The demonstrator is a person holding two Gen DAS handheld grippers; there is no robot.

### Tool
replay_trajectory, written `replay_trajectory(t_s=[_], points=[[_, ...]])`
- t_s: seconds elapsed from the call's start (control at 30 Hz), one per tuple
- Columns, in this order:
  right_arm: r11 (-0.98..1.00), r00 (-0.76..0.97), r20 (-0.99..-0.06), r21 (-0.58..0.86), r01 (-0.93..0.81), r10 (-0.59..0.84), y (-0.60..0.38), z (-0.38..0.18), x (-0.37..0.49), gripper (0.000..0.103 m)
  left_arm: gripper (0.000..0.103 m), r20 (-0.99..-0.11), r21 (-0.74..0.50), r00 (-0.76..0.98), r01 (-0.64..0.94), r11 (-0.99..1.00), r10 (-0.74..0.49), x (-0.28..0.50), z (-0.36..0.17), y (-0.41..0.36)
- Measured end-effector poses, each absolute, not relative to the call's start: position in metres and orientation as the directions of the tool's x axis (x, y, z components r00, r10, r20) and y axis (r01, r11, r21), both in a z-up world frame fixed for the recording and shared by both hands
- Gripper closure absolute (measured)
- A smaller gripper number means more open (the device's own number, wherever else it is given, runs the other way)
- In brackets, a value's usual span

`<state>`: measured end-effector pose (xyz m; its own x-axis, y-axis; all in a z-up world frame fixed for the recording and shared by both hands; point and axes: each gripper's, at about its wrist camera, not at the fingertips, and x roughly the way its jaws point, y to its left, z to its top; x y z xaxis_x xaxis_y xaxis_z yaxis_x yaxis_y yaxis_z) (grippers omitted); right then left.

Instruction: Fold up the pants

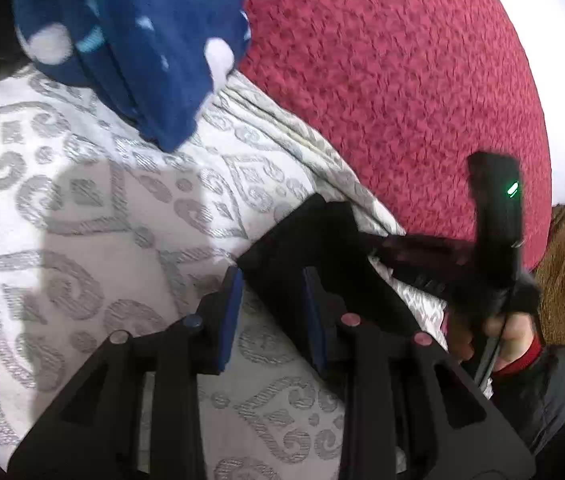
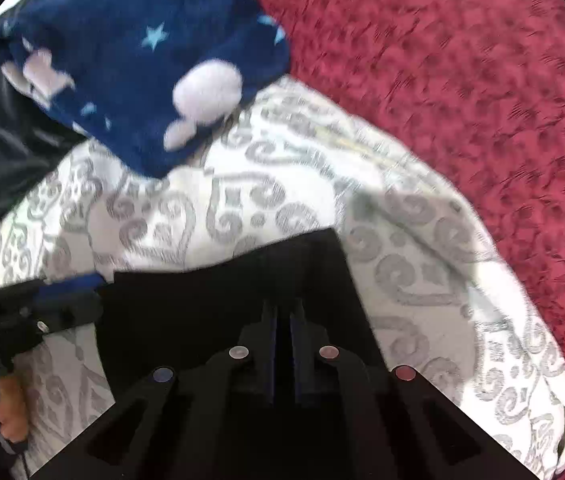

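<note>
Left gripper point(image 1: 272, 312) stands apart over the quilt point(image 1: 82, 208), pants point(image 1: 322, 248) at its right finger; right gripper point(image 2: 282, 344) is clamped on pants point(image 2: 222, 296) lying on quilt point(image 2: 422, 240), below the pillow point(image 2: 142, 60)

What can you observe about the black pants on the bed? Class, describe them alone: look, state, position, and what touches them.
The black pants are plain, dark, soft-looking cloth with no visible pattern or detail. They lie bunched on the white cover with grey scrolls, short of the red blanket and the blue star-print fabric. The right gripper is closed on the cloth near its edge. In the left wrist view the left gripper is open, its right finger against the pants. Waistband and legs cannot be told apart.
</note>
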<state>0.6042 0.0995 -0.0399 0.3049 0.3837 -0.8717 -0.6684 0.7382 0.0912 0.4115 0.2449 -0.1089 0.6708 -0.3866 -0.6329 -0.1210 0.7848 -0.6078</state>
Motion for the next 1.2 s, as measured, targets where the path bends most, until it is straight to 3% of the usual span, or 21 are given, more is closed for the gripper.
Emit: replay_trajectory(t_s=[0.17,0.2,0.23,0.37,0.47,0.53,0.6,0.73,0.83,0.9,0.97,1.0,1.03,1.07,1.13,1.2], points=[[0.770,0.349,-0.845,0.110,-0.629,0.406,0.086,-0.020,0.613,0.099,0.075,-0.667,-0.531,0.635,-0.040,0.846,-0.389,0.421,-0.108,0.218],[0.772,0.354,-0.846,0.102,-0.628,0.399,0.086,-0.020,0.615,0.099,0.090,-0.665,-0.524,0.637,-0.026,0.851,-0.390,0.423,-0.107,0.215],[0.775,0.358,-0.847,0.096,-0.624,0.394,0.087,-0.020,0.616,0.099,0.096,-0.663,-0.524,0.637,-0.020,0.852,-0.393,0.423,-0.107,0.214],[0.785,0.351,-0.839,0.135,-0.605,0.416,0.086,-0.021,0.624,0.099,0.094,-0.667,-0.537,0.639,-0.057,0.842,-0.382,0.424,-0.110,0.222],[0.775,0.355,-0.822,0.156,-0.612,0.446,0.086,-0.017,0.624,0.099,0.081,-0.670,-0.539,0.656,-0.108,0.835,-0.347,0.421,-0.110,0.229],[0.777,0.359,-0.829,0.136,-0.615,0.430,0.089,-0.019,0.626,0.099,0.049,-0.656,-0.565,0.665,-0.120,0.816,-0.357,0.419,-0.110,0.236],[0.786,0.355,-0.839,0.132,-0.604,0.414,0.090,-0.026,0.631,0.099,0.039,-0.642,-0.587,0.676,-0.130,0.799,-0.361,0.416,-0.110,0.241],[0.789,0.312,-0.852,0.172,-0.590,0.419,0.091,-0.043,0.639,0.099,0.038,-0.676,-0.553,0.654,-0.146,0.820,-0.339,0.419,-0.112,0.236],[0.780,0.294,-0.860,0.173,-0.602,0.418,0.094,-0.047,0.636,0.096,0.030,-0.680,-0.530,0.650,-0.117,0.840,-0.339,0.420,-0.110,0.228],[0.783,0.306,-0.867,0.142,-0.606,0.394,0.096,-0.043,0.632,0.087,0.030,-0.680,-0.524,0.645,-0.094,0.846,-0.349,0.422,-0.110,0.222],[0.800,0.351,-0.865,0.090,-0.593,0.358,0.094,-0.032,0.627,0.067,0.030,-0.668,-0.542,0.638,-0.066,0.838,-0.382,0.424,-0.110,0.220],[0.811,0.388,-0.858,0.055,-0.582,0.336,0.091,-0.023,0.624,0.059,0.036,-0.662,-0.555,0.631,-0.052,0.830,-0.404,0.427,-0.111,0.218],[0.824,0.427,-0.849,0.018,-0.567,0.312,0.087,-0.014,0.620,0.044,0.049,-0.661,-0.565,0.620,-0.040,0.824,-0.423,0.430,-0.113,0.216],[0.839,0.471,-0.836,-0.022,-0.544,0.283,0.080,-0.002,0.614,0.039,0.058,-0.665,-0.571,0.606,-0.035,0.820,-0.437,0.433,-0.116,0.215],[0.850,0.490,-0.827,-0.030,-0.526,0.275,0.066,0.015,0.603,0.038,0.096,-0.675,-0.602,0.558,-0.038,0.798,-0.483,0.441,-0.125,0.214],[0.866,0.478,-0.833,0.002,-0.501,0.278,0.046,0.027,0.586,0.038,0.096,-0.664,-0.637,0.542,-0.048,0.770,-0.515,0.443,-0.131,0.218]])
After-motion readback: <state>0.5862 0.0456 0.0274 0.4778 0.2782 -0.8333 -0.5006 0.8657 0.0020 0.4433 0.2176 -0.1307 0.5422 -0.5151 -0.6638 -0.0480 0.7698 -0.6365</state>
